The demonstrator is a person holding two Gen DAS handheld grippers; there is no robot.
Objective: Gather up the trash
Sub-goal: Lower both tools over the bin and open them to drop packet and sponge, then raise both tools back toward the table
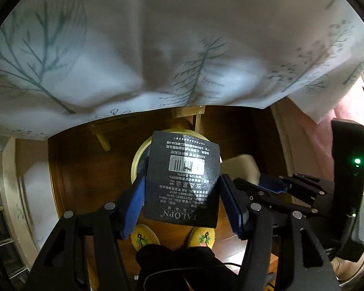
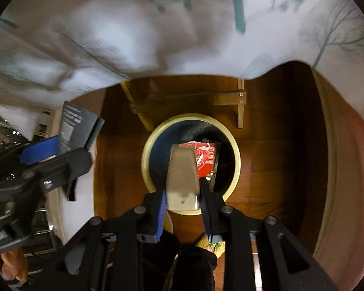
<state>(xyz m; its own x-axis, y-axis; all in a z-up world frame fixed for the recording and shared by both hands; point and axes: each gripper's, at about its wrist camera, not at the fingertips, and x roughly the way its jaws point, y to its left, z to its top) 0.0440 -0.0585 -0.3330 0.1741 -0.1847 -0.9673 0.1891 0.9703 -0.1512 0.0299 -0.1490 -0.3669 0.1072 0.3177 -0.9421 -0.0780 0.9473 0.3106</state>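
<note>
Left gripper (image 1: 182, 195) clamps a black card (image 1: 182, 179); right gripper (image 2: 182, 194) clamps a beige carton (image 2: 182, 179). Both hang above the bin (image 2: 236, 169), where a red wrapper (image 2: 206, 160) already lies at 12 o'clock. Dropping both remains.

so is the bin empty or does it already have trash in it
Not empty: the right wrist view shows a red package lying inside the bin, beyond the beige carton held in the right tongs.
</note>
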